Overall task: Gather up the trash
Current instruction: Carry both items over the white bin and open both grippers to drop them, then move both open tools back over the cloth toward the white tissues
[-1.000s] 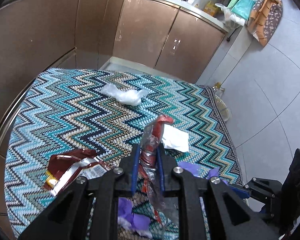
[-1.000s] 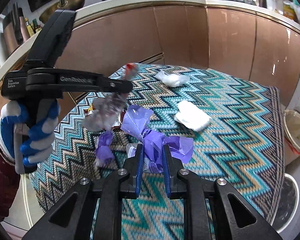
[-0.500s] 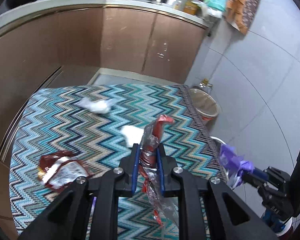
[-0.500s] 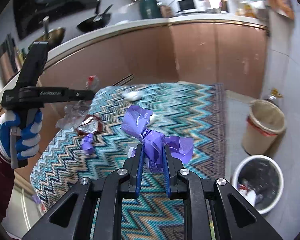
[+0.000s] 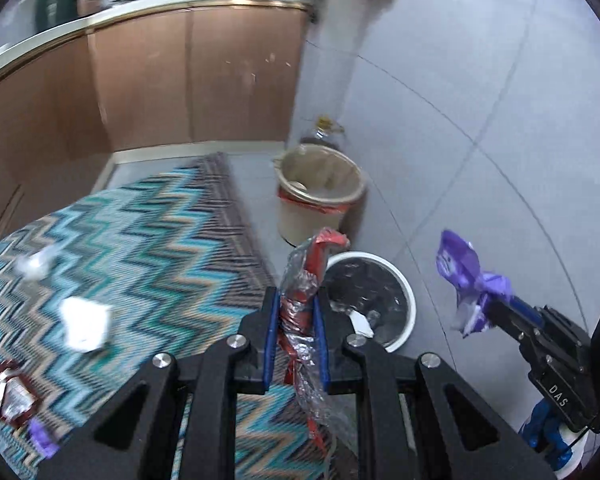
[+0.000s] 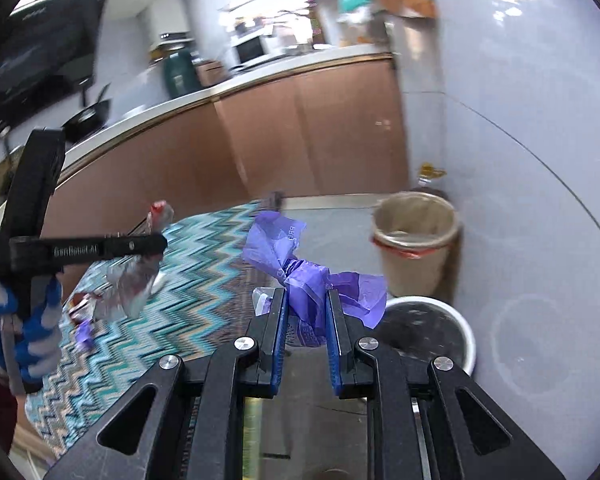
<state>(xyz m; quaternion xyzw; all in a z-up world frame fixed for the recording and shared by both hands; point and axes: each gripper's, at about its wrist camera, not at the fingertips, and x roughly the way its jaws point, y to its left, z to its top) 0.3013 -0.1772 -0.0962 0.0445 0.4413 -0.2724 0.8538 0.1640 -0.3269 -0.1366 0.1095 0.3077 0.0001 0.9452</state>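
Purple wrapper [image 6: 300, 276]: crumpled plastic, pinched tight between the right gripper's [image 6: 306, 312] blue fingers [image 6: 279, 320], its loose ends flaring up and to the right, just above the near rim of the white bin [image 6: 466, 330].
Red wrapper [image 5: 304, 280]: red-and-clear plastic, clamped upright between the left gripper's [image 5: 296, 312] fingers [image 5: 271, 320], its top poking up past the white bin's left rim, a clear tail hanging below.
Left hand [image 6: 28, 328]: blue-and-white glove wrapped round the handle, gripper held out level well left of the white bin, over the rug.
Right gripper pose: tilted down, nose toward the white bin; seen from the left wrist camera it reaches in from the right.
White bin: round, black liner, a few scraps inside, on the grey floor tiles.
Beige bin [image 5: 320, 192]: just behind the white bin, against the wall.
Zigzag rug [image 5: 140, 248]: left of the white bin, carrying a white tissue [image 5: 85, 322], another crumpled white scrap [image 5: 34, 266] and a brown-red packet [image 5: 10, 394].
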